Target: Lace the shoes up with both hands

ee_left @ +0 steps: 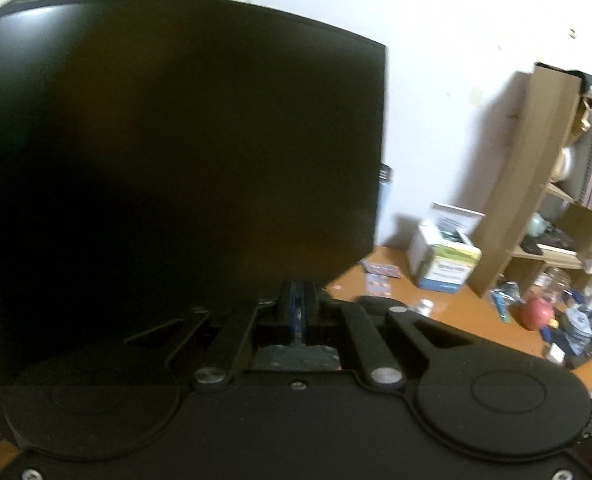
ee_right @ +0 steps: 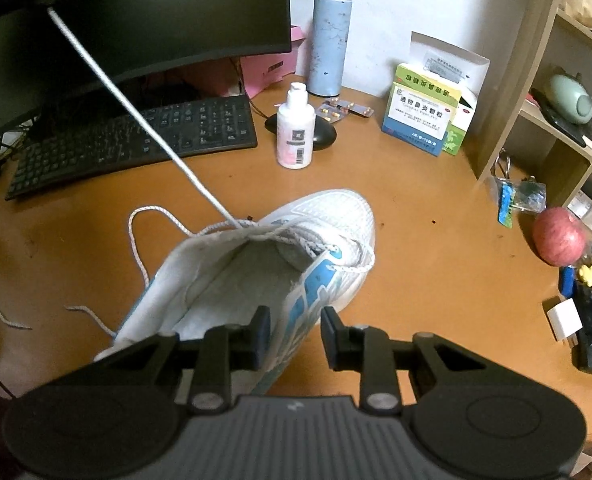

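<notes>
A white sneaker with blue side markings (ee_right: pixel 255 272) lies on the orange desk (ee_right: pixel 416 220), toe pointing away. My right gripper (ee_right: pixel 296 338) straddles the shoe's right side wall near the heel, one finger inside the opening and one outside, pads closed on the wall. A white shoelace (ee_right: pixel 135 108) runs taut from the eyelets up to the top left, ending at a dark shape in the corner. My left gripper (ee_left: pixel 298 308) is raised in front of the monitor with its blue pads pressed together; the lace itself is not visible in the left wrist view. Slack lace loops (ee_right: pixel 135 240) lie left of the shoe.
A black monitor (ee_right: pixel 155 20) and keyboard (ee_right: pixel 135 144) stand behind the shoe. A white bottle (ee_right: pixel 296 136), a mouse (ee_right: pixel 324 136), a blue flask (ee_right: pixel 330 40) and medicine boxes (ee_right: pixel 420 116) sit further back. An apple (ee_right: pixel 558 236), clutter and a wooden shelf (ee_right: pixel 536 80) fill the right.
</notes>
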Demonstrator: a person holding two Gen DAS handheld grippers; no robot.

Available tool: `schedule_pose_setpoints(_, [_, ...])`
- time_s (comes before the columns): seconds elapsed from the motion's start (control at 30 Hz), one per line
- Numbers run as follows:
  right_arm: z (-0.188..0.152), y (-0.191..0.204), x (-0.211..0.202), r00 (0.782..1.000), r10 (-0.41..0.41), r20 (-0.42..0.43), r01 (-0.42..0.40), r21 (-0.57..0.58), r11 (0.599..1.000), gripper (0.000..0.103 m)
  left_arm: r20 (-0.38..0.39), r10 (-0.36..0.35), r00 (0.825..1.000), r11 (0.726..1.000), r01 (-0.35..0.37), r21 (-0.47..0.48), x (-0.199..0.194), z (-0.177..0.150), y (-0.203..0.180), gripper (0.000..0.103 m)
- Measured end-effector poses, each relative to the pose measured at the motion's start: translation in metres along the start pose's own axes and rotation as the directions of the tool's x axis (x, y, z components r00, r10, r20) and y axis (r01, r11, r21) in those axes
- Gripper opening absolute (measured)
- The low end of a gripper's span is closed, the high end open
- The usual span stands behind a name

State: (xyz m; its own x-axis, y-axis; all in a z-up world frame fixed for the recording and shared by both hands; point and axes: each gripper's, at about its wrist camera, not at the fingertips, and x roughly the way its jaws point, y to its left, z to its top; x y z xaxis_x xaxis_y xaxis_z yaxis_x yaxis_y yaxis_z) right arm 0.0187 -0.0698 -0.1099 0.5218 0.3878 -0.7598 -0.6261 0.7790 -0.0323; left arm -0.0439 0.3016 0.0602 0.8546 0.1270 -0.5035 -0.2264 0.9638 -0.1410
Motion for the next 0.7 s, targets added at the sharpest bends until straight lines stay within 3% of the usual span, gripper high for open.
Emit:
schedule_pose_setpoints(0.27, [0.000, -0.004, 0.001, 1.000, 0.019, -0.003, -0.019, 0.013, 1.000, 0.028, 0.055, 0.150, 0.987, 0.988, -0.148, -0.047, -0.037, 0.006, 0.043, 0.000])
schedule_pose_setpoints(0.43, [0.000, -0.005, 0.003, 1.000, 0.022, -0.004, -0.022, 0.015, 1.000, 0.028, 0.071, 0.193, 0.979, 0.980, -0.188, -0.068, -0.049, 0.007, 0.054, 0.000])
schedule_pose_setpoints(0.57, [0.001, -0.003, 0.002, 1.000, 0.021, -0.003, -0.021, 0.008, 1.000, 0.028, 0.062, 0.162, 0.985, 0.986, -0.160, -0.040, -0.046, 0.004, 0.039, 0.000])
schedule_pose_setpoints(0.7, [0.003, 0.000, -0.005, 0.999, 0.034, 0.037, -0.034, 0.003, 0.999, 0.029, 0.024, 0.049, 0.998, 0.999, -0.050, 0.010, -0.033, -0.004, 0.006, 0.000])
